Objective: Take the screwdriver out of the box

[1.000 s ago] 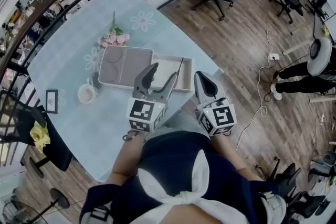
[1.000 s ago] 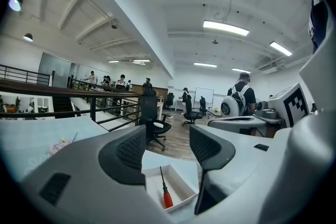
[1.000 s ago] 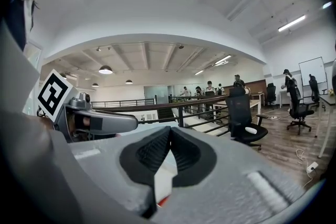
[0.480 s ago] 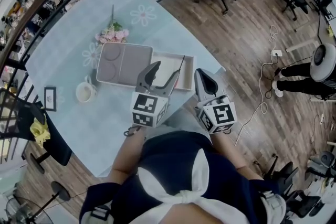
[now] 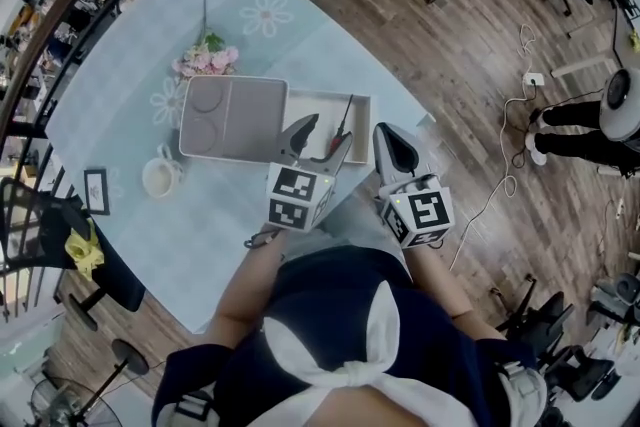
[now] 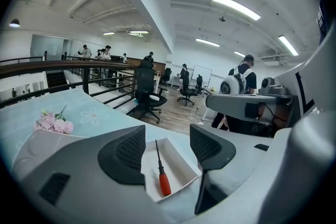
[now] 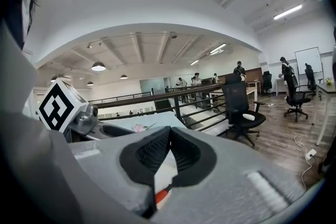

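With the left hand-held gripper gaping empty over the screwdriver lying in the box and the right hand-held gripper closed on nothing, a skewed descent could strike the box wall and shove it.

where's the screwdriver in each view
Head view: the screwdriver lies centre, in the white box.
Left gripper view: lower centre, framed by the open left gripper.
Right gripper view: only its red handle shows, bottom centre, below the shut right gripper.
Shared landmark: the white box.
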Demonstrator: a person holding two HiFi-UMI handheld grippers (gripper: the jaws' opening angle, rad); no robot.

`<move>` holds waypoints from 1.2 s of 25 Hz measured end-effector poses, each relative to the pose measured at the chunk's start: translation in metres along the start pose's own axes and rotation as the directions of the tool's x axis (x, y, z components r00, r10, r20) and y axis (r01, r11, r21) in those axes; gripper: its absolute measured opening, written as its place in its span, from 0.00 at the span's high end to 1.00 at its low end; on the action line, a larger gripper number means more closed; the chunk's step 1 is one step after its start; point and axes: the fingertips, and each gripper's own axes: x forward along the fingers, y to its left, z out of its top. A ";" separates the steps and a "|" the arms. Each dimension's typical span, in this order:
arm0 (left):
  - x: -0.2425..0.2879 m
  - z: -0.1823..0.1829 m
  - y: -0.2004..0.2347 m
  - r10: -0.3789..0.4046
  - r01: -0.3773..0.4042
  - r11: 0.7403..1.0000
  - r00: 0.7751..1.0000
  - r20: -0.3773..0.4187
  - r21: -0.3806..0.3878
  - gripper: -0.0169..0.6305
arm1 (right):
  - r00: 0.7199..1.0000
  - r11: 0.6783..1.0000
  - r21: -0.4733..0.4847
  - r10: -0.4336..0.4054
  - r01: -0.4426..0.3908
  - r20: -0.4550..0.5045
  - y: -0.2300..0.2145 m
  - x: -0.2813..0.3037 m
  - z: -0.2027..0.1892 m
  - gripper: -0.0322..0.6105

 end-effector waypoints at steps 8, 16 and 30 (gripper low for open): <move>0.031 -0.030 0.001 -0.028 0.026 0.999 0.993 -0.116 -0.018 0.57 | 0.999 1.000 0.003 -0.008 0.008 -0.047 -0.011 0.010 -0.014 0.95; 0.057 -0.061 0.009 -0.053 0.045 0.998 0.975 -0.217 -0.042 0.57 | 0.997 1.000 0.005 0.000 0.001 -0.083 -0.015 0.027 -0.029 0.95; 0.093 -0.099 0.019 -0.071 0.048 0.996 0.945 -0.321 -0.079 0.57 | 0.992 0.998 0.046 -0.041 0.047 -0.116 -0.037 0.038 -0.043 0.95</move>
